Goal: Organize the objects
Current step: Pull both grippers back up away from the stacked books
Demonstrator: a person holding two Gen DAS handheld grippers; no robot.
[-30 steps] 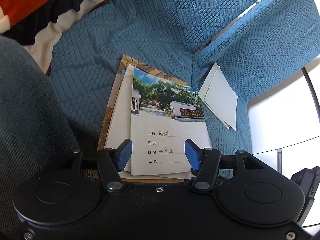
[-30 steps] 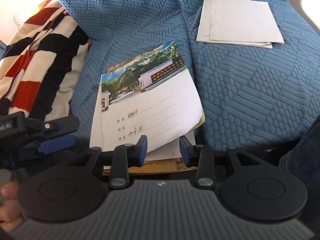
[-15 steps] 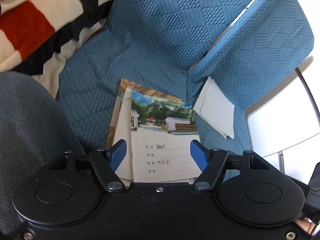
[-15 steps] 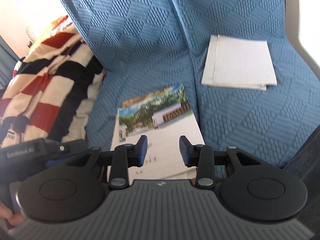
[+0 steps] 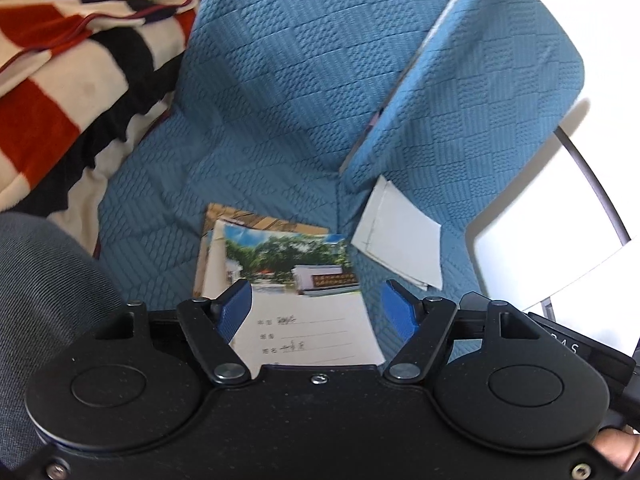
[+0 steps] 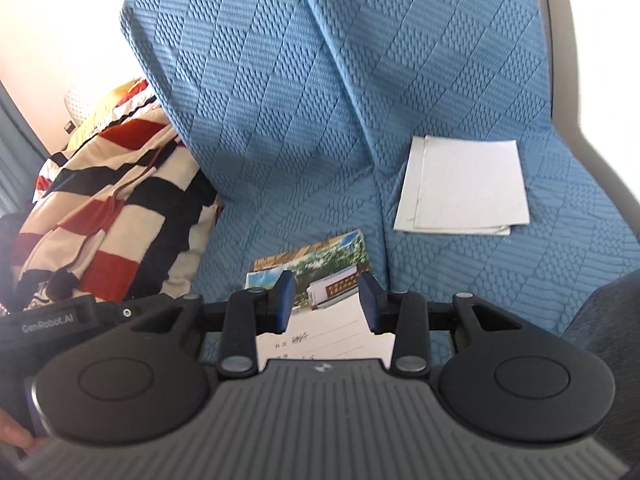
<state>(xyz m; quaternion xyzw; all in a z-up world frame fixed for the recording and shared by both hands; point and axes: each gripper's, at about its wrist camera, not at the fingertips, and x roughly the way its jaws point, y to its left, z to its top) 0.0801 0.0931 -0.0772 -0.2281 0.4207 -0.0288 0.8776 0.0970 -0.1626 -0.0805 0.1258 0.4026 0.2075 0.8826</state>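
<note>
Notebooks (image 5: 304, 312) stacked on blue sofa seat (image 5: 256, 128), photo-cover one on top. White papers (image 6: 464, 184) lie apart on the next cushion, not yet gathered. Left tool (image 5: 316, 308) and right tool (image 6: 326, 304) both open, holding nothing, above stack. Striped blanket (image 6: 112, 216) beside. Task looks partly done.

Both views are brightly lit by daylight. Whites are blown out at the upper corners. Edges are bent by fisheye distortion, and slight blur is seen.
</note>
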